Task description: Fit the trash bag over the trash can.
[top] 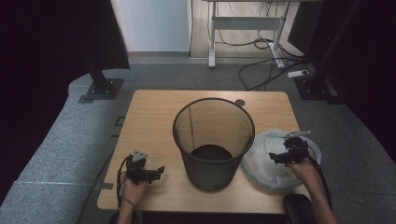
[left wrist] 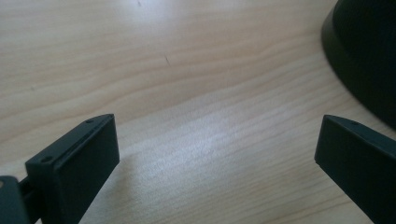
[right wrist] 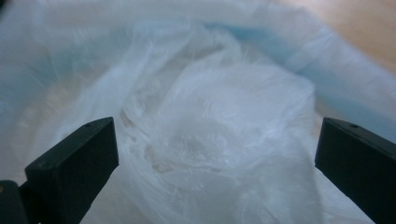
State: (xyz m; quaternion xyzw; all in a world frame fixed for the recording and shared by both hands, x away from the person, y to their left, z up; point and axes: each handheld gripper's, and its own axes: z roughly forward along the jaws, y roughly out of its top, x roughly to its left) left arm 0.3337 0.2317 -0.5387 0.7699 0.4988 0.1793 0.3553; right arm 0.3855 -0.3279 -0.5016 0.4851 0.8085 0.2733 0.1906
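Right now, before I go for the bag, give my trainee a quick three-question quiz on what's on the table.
1. True or false: the plastic bag already lines the mesh bin.
2. Which gripper hangs over the bag? A) the left gripper B) the right gripper
3. In the left gripper view, what lies between the black jaws?

Key
1. False: the bag lies crumpled on the table, to the right of the bin in the high view.
2. B: its jaws stand wide apart over the bag, not pressing it.
3. Bare wooden tabletop; the bin's dark base shows at the upper right edge.
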